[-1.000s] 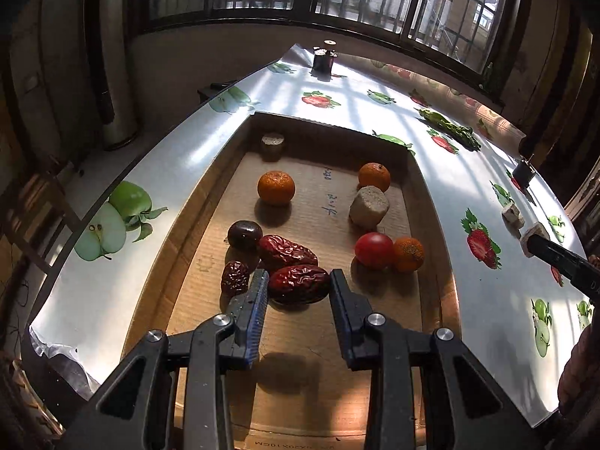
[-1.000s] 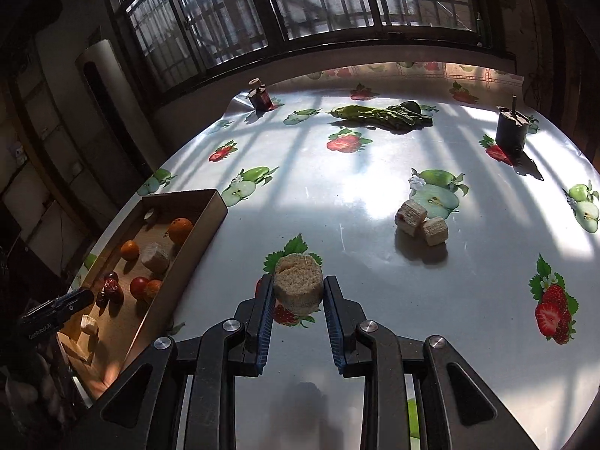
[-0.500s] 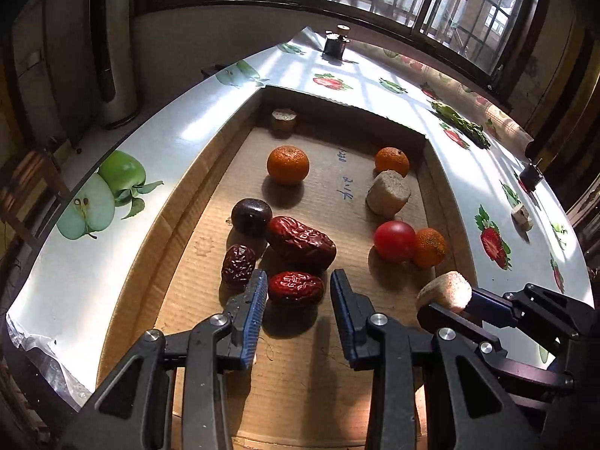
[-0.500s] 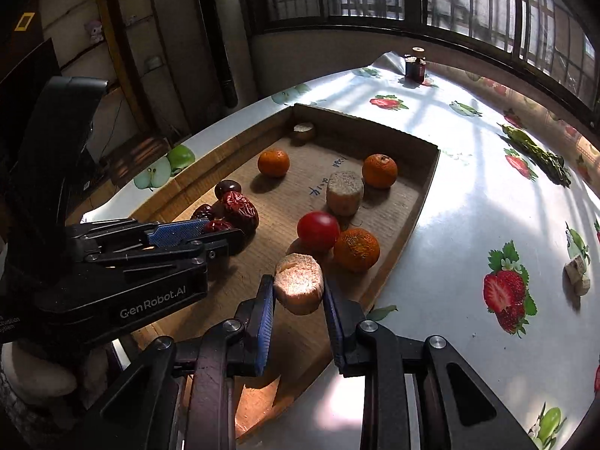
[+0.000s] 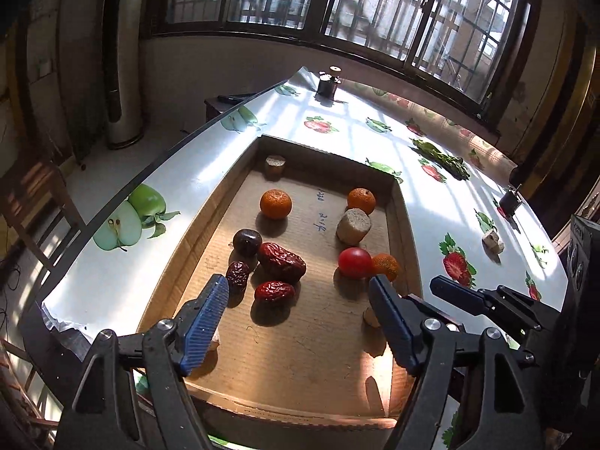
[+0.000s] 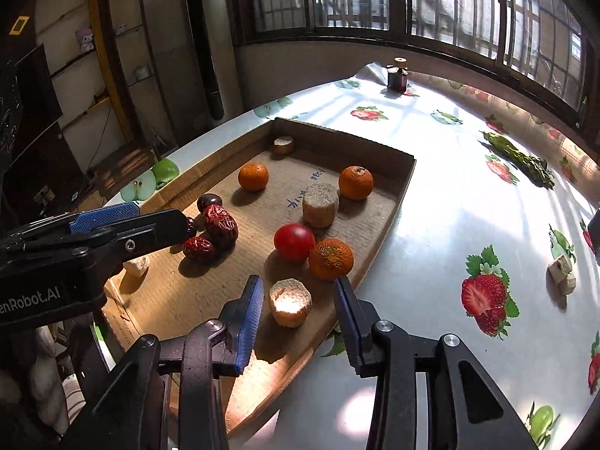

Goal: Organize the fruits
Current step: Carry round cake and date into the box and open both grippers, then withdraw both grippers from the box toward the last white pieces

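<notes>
A shallow cardboard tray (image 5: 407,225) (image 6: 403,183) holds several fruits: red dates (image 5: 281,261) (image 6: 220,221), a dark plum (image 5: 247,242), oranges (image 5: 275,204) (image 6: 355,182), a red tomato (image 5: 354,261) (image 6: 293,242) and beige corn-cob pieces (image 5: 353,226) (image 6: 320,204). My left gripper (image 5: 298,320) is open above the tray's near end, a small red date (image 5: 274,293) just ahead of it. My right gripper (image 6: 298,311) is open, with a beige cob piece (image 6: 290,302) lying in the tray between its jaws.
The tray sits on a white fruit-print tablecloth (image 6: 450,225). Two more cob pieces (image 6: 562,275) (image 5: 493,242) lie on the cloth to the right. Green vegetables (image 6: 521,159) and a dark jar (image 6: 396,77) stand farther back by the window. The table edge runs left of the tray.
My right gripper carried the cob piece from the table to the tray and opened, leaving it there. My left gripper opened wide and pulled back from the small date.
</notes>
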